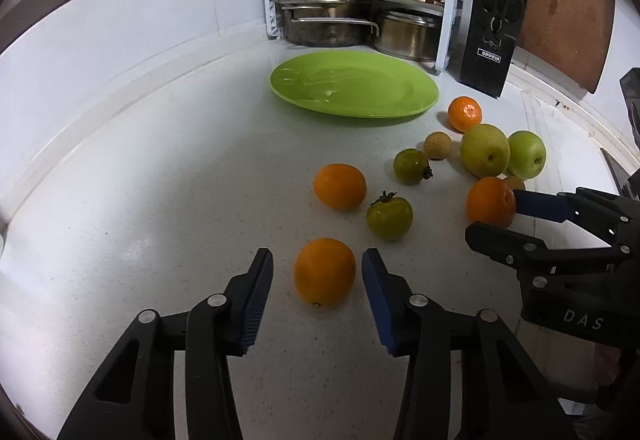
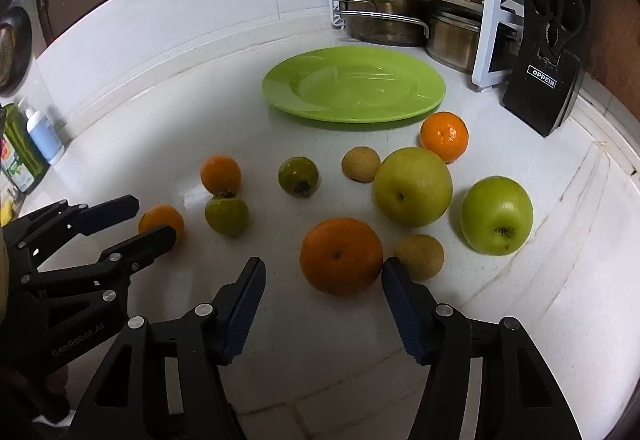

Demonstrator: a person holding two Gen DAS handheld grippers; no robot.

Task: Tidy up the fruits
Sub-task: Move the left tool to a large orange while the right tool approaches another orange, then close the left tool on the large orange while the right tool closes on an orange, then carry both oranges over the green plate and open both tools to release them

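An empty green plate (image 1: 354,84) (image 2: 354,84) lies at the back of the white counter. Loose fruit lies in front of it: oranges, green tomatoes, two green apples (image 2: 496,216) and small brown fruits. My left gripper (image 1: 318,272) (image 2: 154,218) is open with its fingers on either side of an orange (image 1: 325,271) (image 2: 162,222), not closed on it. My right gripper (image 2: 324,272) (image 1: 498,214) is open around a larger orange (image 2: 341,255) (image 1: 491,202); its right finger touches the fruit's side.
A rack of pots and pans (image 1: 352,8) and a black knife block (image 1: 494,40) stand behind the plate. Bottles (image 2: 42,136) stand at the counter's far left. A wooden board (image 1: 568,12) leans at the back right.
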